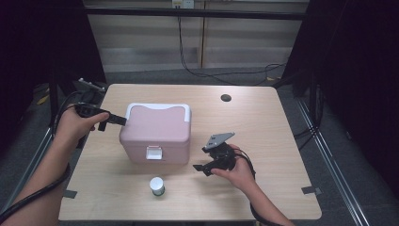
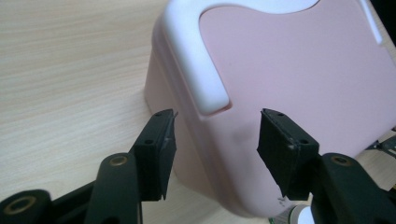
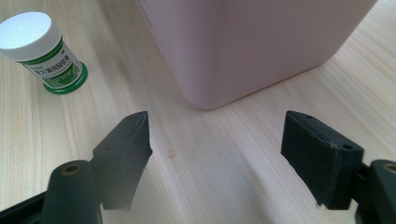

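We see a light wooden desk (image 1: 277, 141) carrying a pink box (image 1: 156, 134) with a closed lid and a white handle (image 1: 158, 107) folded flat along the lid's far edge; the box sits left of the desk's middle, its white latch (image 1: 154, 152) facing the person. Our left gripper (image 1: 113, 119) hovers at the box's upper left corner, and in the left gripper view its jaws stand apart with the corner of the box (image 2: 280, 84) and the end of the handle (image 2: 205, 70) just beyond them, nothing pressed between the pads. Our right gripper (image 1: 201, 167) is low over the desk to the right of the box, jaws wide and empty, pointing toward the box's near right corner (image 3: 252, 42). A small bottle (image 1: 157, 186) with a white cap and green label stands upright in front of the box, apart from it and from both grippers.
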`<state>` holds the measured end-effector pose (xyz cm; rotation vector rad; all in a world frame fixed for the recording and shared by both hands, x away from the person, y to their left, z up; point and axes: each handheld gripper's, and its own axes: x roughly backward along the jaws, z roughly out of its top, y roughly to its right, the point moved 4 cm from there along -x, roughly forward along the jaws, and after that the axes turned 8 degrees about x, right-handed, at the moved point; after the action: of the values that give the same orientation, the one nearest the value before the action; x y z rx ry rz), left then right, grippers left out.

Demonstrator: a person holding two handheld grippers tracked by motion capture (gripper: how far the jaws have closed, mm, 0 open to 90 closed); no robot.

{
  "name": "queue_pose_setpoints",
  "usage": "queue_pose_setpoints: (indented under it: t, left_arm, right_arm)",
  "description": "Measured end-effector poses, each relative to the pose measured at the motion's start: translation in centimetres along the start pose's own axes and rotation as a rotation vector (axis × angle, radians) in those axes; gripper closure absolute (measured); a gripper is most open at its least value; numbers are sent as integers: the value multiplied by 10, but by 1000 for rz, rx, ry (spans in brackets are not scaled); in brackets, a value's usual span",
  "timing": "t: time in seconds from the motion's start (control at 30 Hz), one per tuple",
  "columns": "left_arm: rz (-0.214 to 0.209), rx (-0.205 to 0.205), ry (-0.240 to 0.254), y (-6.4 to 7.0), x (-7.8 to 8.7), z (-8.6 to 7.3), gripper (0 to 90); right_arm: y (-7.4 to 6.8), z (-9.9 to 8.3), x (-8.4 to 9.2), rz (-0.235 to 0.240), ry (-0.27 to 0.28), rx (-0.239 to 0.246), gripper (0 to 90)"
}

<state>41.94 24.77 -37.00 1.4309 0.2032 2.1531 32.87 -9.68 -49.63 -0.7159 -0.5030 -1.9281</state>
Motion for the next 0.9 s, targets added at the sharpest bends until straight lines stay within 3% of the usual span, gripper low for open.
queue_pose_setpoints:
  t: [0.2, 0.23, 0.43, 0.5, 0.57, 0.9]
  left_arm:
    - [-27, 52, -42, 3, -14, 4, 462]
    - [-38, 89, -36, 5, -16, 4, 475]
    - [-2, 106, -56, 8, -12, 7, 568]
    - [-1, 109, -65, 10, -13, 7, 566]
    - [-22, 145, -69, 12, -15, 6, 563]
    - [-37, 126, -112, 32, -26, 8, 561]
  right_arm:
    - [0, 1, 2, -1, 10, 11, 277]
    - [0, 0, 3, -1, 12, 7, 285]
    - [2, -5, 8, -9, 17, 9, 347]
    - [3, -7, 10, -13, 19, 12, 363]
    - [3, -8, 11, -10, 25, 18, 364]
    - [5, -19, 21, -26, 31, 2, 380]
